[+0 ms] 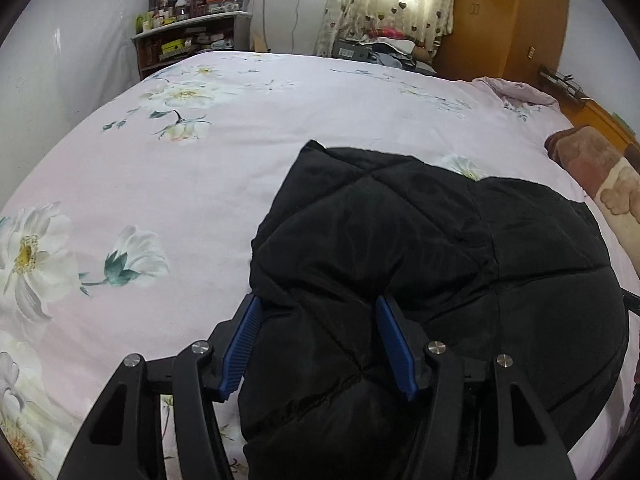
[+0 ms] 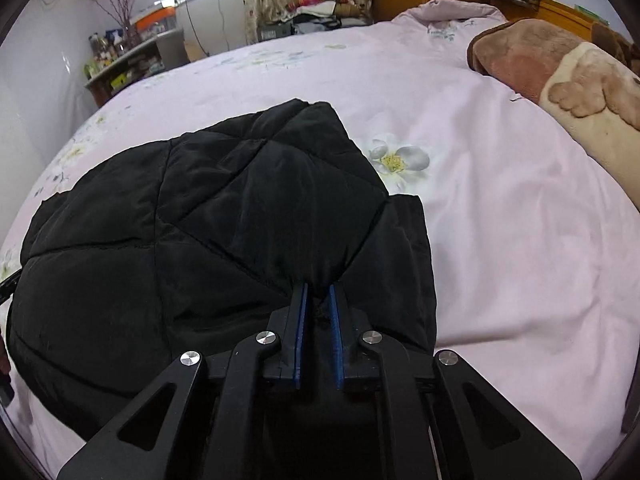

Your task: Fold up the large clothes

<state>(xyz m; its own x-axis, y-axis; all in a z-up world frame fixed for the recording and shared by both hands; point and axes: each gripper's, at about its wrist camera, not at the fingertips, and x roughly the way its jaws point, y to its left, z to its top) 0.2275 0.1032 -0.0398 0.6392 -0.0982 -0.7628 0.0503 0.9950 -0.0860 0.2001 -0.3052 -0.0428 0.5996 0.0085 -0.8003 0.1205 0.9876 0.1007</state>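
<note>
A black quilted jacket (image 1: 400,240) lies bunched on the pink flowered bed cover (image 1: 180,176). In the left wrist view my left gripper (image 1: 317,300) straddles a thick fold at the jacket's left edge, and the padded cloth fills the gap and presses against both blue pads (image 1: 240,344). In the right wrist view the jacket (image 2: 200,220) spreads to the left, and my right gripper (image 2: 318,286) is shut on a thin pinch of its near edge, with fabric puckered between the nearly touching pads. The jacket's near part is hidden under both grippers.
A brown and cream plush blanket (image 2: 560,72) lies along the bed's right side. A cluttered shelf (image 1: 188,40) stands by the far left wall, a wooden wardrobe (image 1: 500,12) at the far right, and a clothes pile (image 1: 384,44) under the curtains. Pink cover (image 2: 500,208) stretches beyond the jacket.
</note>
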